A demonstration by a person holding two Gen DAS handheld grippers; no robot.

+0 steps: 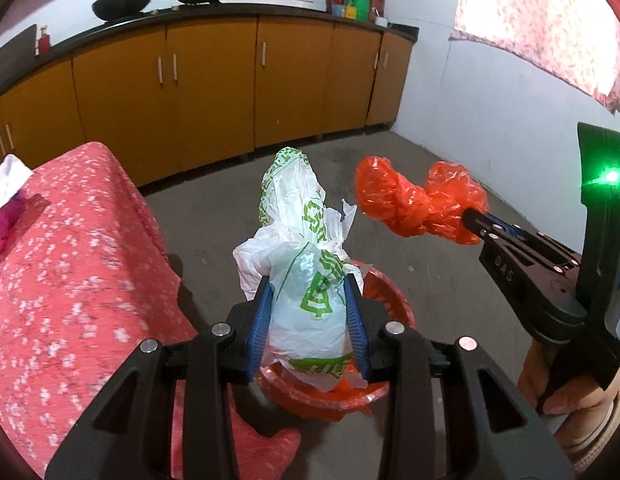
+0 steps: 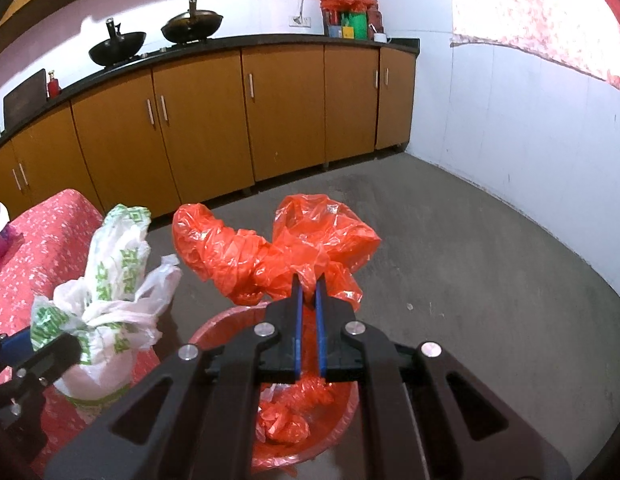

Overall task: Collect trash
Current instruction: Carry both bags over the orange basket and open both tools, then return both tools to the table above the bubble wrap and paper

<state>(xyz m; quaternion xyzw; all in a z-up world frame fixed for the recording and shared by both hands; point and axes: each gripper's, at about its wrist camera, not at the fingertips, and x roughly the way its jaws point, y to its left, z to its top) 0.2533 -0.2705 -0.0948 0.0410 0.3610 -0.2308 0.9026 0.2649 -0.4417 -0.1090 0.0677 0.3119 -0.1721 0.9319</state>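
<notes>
Left tool (image 1: 307, 292) clamped on crumpled white plastic bag with green print (image 1: 310, 264), held above near-left rim of red plastic bin (image 2: 213, 324). Right tool (image 2: 308, 284) pinched on knotted orange plastic bag (image 2: 269, 252), over bin. Pink flowered bed (image 1: 69, 260) edge close left; bare grey floor (image 2: 470, 260) open right, far.

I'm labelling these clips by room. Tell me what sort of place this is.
Most likely a home kitchen: two black woks sit on a dark counter over a run of orange-brown cabinets. A red bin with red bags inside stands on the bare floor.
</notes>
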